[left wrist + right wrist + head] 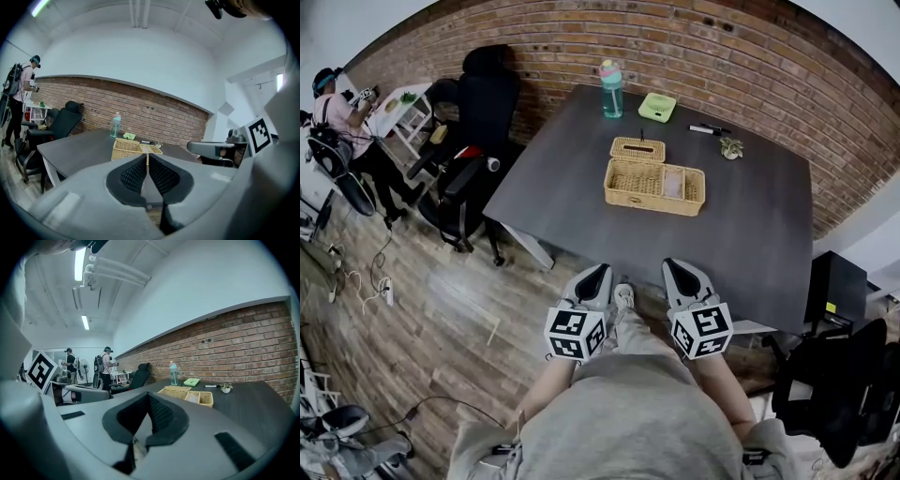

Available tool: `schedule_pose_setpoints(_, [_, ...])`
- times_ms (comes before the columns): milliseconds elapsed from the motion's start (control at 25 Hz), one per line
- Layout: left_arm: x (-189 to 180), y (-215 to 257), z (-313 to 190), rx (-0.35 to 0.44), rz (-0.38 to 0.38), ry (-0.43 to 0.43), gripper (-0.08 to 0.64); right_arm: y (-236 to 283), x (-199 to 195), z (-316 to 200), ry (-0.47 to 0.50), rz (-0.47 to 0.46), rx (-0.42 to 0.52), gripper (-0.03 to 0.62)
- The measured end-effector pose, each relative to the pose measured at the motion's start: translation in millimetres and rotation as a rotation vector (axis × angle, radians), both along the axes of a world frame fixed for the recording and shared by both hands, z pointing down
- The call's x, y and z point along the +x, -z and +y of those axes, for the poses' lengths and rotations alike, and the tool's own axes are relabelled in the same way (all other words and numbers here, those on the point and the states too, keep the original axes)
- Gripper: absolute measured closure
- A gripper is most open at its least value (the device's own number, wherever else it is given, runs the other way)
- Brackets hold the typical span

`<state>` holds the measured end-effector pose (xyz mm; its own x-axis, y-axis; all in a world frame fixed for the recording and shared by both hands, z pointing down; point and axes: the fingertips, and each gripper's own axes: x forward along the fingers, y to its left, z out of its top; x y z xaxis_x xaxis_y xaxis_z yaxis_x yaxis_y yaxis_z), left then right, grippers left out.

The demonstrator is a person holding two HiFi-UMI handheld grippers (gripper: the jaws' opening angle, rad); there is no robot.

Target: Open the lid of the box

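Far left, on the wood floor: person [337, 112] in headgear beside a white shelf [405, 114]. Next over, black office chairs [478, 112] against the brick wall [581, 47], just off the left edge of the dark grey counter [553, 216].

Left tool [602, 270] low in the head view, off the near counter edge, well apart from everything on the counter. Jaws pressed together in the left gripper view [147, 155], nothing between the pads, holding nothing. Marker cube [577, 335] behind it, over the person's lap.

On the counter, far side: teal bottle [611, 89] upright near the wall. Small wicker box [637, 149] with a slot in its top, touching or just behind the larger wicker box [654, 186], mid-counter, long side toward the person. Cannot tell if the larger one's lid is on. Green box [657, 106] just right of the bottle.

Right tool [677, 266] level with the left one, also short of the counter edge. Jaws closed in the right gripper view [149, 396], empty.

Further right: marker [708, 129], then small potted plant [731, 147]. Black cabinet [836, 286] off the right counter edge.
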<state>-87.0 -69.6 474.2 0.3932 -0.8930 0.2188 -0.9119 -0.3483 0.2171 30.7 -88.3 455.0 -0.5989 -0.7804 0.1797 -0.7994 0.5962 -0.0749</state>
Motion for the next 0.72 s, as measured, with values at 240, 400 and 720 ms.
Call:
schedule_pose_setpoints(240, [-1.4,3.0,2.0,0.003,-0.001,0.001,0.532,1.8,-2.1,3.3,0.003,-0.006,0.003,0.589])
schedule_pose_setpoints(400, [-2.3,4.5,2.1,0.008,-0.002,0.002,0.532,2.9,-3.6,3.9,0.003,-0.01,0.005,0.59])
schedule_pose_setpoints(720, [-2.2,5.5,2.7,0.014,0.002,0.0,0.532,0.8,-4.6,6.2,-0.003,-0.01,0.005,0.592])
